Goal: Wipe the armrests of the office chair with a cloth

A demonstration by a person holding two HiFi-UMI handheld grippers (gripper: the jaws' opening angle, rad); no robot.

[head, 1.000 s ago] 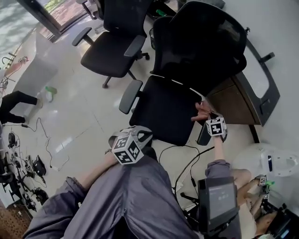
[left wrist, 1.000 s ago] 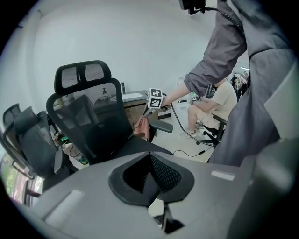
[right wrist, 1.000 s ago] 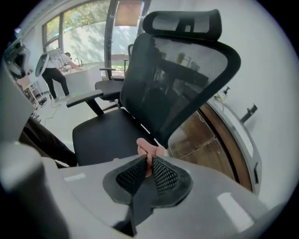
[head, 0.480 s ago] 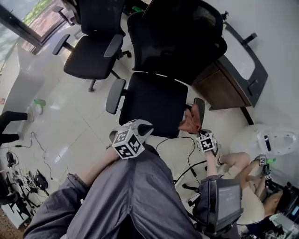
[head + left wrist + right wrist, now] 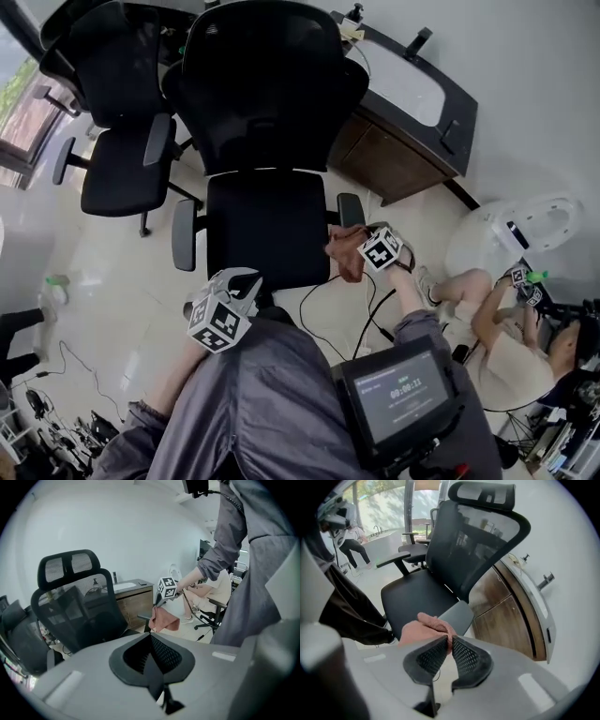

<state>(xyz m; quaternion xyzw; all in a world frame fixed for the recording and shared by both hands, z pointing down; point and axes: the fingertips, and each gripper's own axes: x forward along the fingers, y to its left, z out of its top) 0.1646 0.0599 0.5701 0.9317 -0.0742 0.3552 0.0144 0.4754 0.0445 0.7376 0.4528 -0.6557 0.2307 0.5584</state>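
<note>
A black mesh-back office chair (image 5: 267, 225) stands in front of me, with a left armrest (image 5: 183, 234) and a right armrest (image 5: 350, 208). My right gripper (image 5: 363, 242) is shut on a pinkish-brown cloth (image 5: 345, 259) at the near end of the right armrest; whether the cloth touches it I cannot tell. In the right gripper view the cloth (image 5: 427, 624) bunches at the jaws of the right gripper (image 5: 450, 640), just before the grey armrest pad (image 5: 457, 615). My left gripper (image 5: 244, 279) hangs shut and empty near the seat's front edge. The left gripper (image 5: 150, 638) looks toward the hanging cloth (image 5: 165, 619).
A second black chair (image 5: 117, 164) stands at the left. A wood-fronted desk (image 5: 398, 150) is behind the chair on the right. A person (image 5: 502, 333) sits on the floor at the right by a white unit (image 5: 525, 230). Cables (image 5: 361, 309) trail on the floor.
The right gripper with the cloth has slid from the armrest's top to its near end, where the cloth now hangs down. My view has swung round to face the chair. The left gripper stays shut.
</note>
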